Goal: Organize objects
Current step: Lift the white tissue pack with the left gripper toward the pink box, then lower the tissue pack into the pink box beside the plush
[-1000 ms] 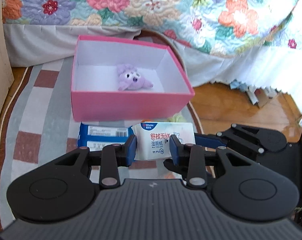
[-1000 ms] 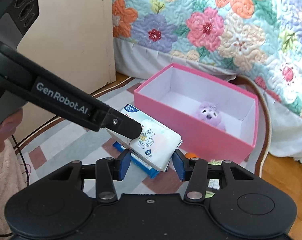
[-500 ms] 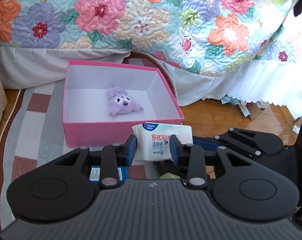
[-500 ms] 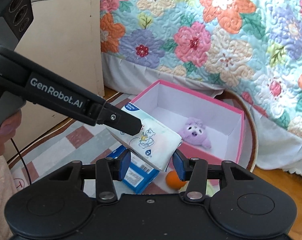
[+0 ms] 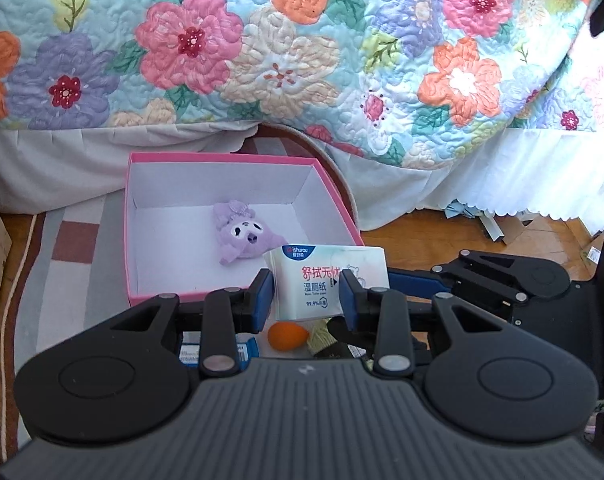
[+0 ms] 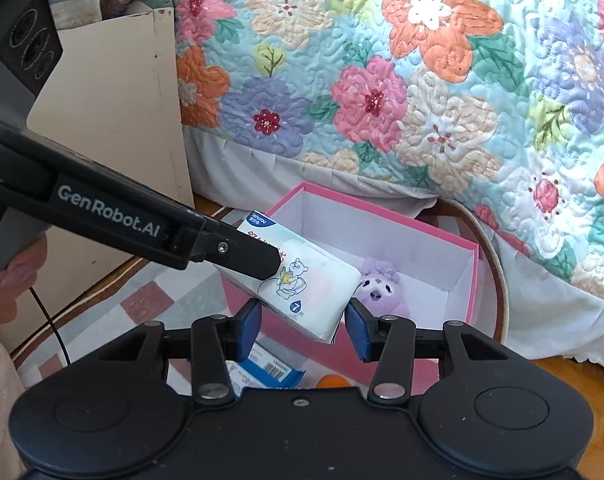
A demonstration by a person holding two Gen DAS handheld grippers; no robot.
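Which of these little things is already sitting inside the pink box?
Only the purple plush toy. The wipes pack is held in the air; the orange ball lies outside.

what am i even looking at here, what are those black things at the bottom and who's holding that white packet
There is no robot. A person holds a hand-held gripper in each hand, and each gripper carries a wide-angle camera looking along its two blue-tipped fingers. The black shapes at the bottom are the gripper bodies.

One picture comes from the left gripper, the other from the right gripper. Both are closed on the same white wet-wipes packet, each from its own side; the long black bar in the right view is the left gripper seen from the side.

Beyond the packet, a pink box sits on a striped rug by a bed with a flowered quilt. A purple plush toy lies inside the box. On the rug near the grippers lie a blue packet and a small orange ball.
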